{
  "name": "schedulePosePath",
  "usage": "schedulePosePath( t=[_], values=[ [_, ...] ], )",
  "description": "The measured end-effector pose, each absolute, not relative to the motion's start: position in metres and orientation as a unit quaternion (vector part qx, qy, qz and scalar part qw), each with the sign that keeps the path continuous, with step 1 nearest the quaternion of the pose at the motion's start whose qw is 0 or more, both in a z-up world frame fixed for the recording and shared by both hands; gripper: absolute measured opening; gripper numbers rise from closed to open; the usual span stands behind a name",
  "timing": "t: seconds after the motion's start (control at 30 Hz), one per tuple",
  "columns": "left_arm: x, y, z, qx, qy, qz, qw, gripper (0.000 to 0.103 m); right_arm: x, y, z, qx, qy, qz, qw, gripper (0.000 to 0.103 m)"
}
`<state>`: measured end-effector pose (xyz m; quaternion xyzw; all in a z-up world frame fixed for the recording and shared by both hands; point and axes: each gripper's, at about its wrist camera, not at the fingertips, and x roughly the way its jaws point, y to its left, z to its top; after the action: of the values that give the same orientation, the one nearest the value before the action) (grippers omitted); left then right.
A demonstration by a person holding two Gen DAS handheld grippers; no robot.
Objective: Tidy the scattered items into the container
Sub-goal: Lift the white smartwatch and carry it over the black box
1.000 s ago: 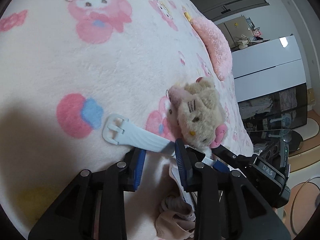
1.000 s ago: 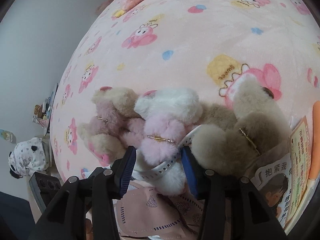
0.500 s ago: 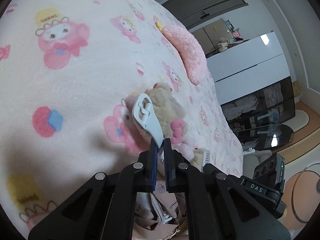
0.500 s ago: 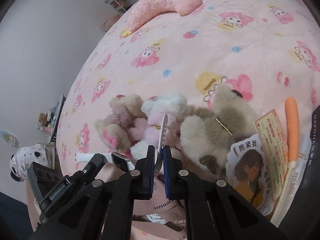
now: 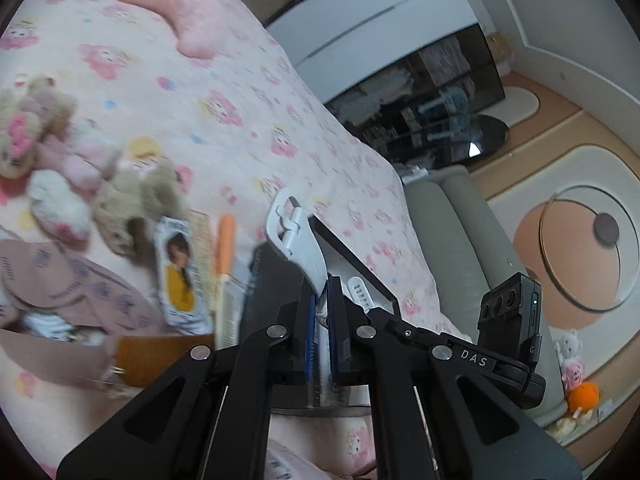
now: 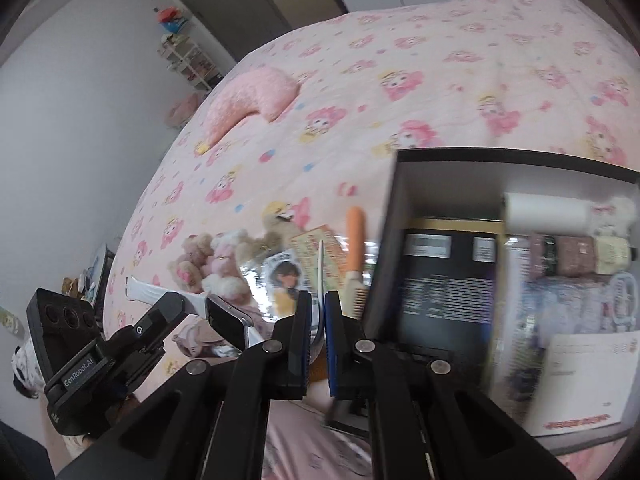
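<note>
A watch with a white strap hangs between my two grippers, above the near left corner of the black box (image 6: 516, 156). My left gripper (image 5: 319, 300) is shut on the buckle end of the strap (image 5: 294, 236). My right gripper (image 6: 318, 308) is shut on the other strap half (image 6: 320, 264), which I see edge-on. In the right wrist view the watch body (image 6: 228, 320) sits beside the left gripper (image 6: 176, 308). Left on the bed lie a clump of plush toys (image 6: 216, 260), a picture card (image 6: 286, 280), an orange-handled comb (image 6: 354, 240) and a pink mask (image 5: 68, 284).
The box holds a white roll (image 6: 544, 212), a dark booklet (image 6: 444, 280), small blocks and papers. A pink pillow (image 6: 248, 96) lies far back on the pink blanket. Beyond the bed's edge are a grey sofa (image 5: 460, 232), a glass table (image 5: 588, 244) and cabinets.
Both grippers closed on the watch strap, lifted it off the blanket beside the plush toys, and carried it up and to the right, over to the black box.
</note>
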<state>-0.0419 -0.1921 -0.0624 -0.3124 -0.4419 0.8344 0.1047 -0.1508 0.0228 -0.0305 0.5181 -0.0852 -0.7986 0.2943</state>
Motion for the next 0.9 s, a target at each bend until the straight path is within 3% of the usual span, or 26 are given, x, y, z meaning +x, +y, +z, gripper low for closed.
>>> schedulePosePath(
  t=[0.13, 0.33, 0.53, 0.9],
  values=[
    [-0.087, -0.122, -0.06, -0.35, -0.415, 0.828, 0.14, 0.004, -0.159, 0.098, -0.024, 0.506, -0.09, -0.824, 0.24, 0.005],
    [-0.136, -0.054, -0.082, -0.421, -0.359, 0.825, 0.118, 0.004, -0.197, 0.169, -0.054, 0.535, -0.085, -0.824, 0.17, 0.006],
    [-0.134, -0.052, -0.11, -0.443, -0.347, 0.823, 0.08, 0.004, -0.213, 0.194, -0.09, 0.559, -0.128, -0.806, 0.144, 0.007],
    [-0.13, -0.058, -0.11, -0.429, -0.338, 0.834, 0.071, 0.004, -0.198, 0.184, -0.071, 0.5, -0.062, -0.854, 0.13, 0.012]
  ],
)
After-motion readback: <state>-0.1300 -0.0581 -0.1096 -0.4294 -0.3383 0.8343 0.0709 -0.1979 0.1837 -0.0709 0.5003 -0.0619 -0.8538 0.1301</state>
